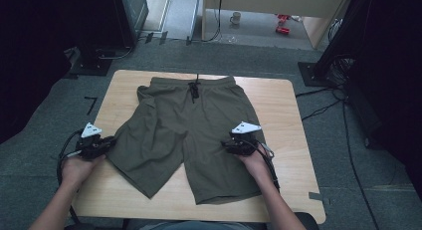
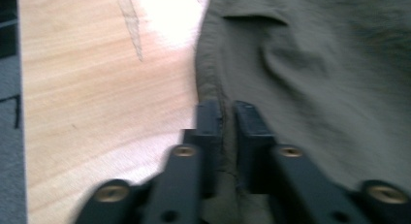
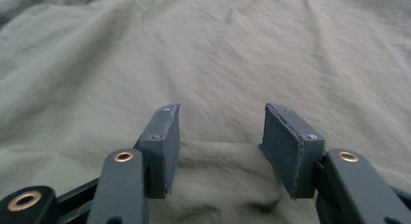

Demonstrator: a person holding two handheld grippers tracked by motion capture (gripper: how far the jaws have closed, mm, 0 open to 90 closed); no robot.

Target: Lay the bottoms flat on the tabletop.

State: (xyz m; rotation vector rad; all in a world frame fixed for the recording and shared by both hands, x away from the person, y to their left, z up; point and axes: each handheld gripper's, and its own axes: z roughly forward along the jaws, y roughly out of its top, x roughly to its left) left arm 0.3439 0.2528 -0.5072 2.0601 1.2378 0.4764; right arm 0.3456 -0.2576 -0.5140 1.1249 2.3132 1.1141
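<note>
Shorts (image 1: 191, 133) hem pinched in left gripper (image 2: 227, 118), right gripper (image 3: 220, 136) gaping above fabric

wooden table (image 1: 288, 105), floor mug (image 1: 235, 18)

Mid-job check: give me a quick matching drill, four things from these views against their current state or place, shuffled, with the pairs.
Things:
1. left hand-held gripper
2. right hand-held gripper
3. drawstring
4. mug

States or places:
A. on the floor beyond the table
B. jaws apart over the olive shorts, nothing between the pads
C. dark, tied at the waistband on the far side
D. jaws pinched on the side hem of a shorts leg

Pairs: 1-D, 2-B, 3-C, 4-A
</note>
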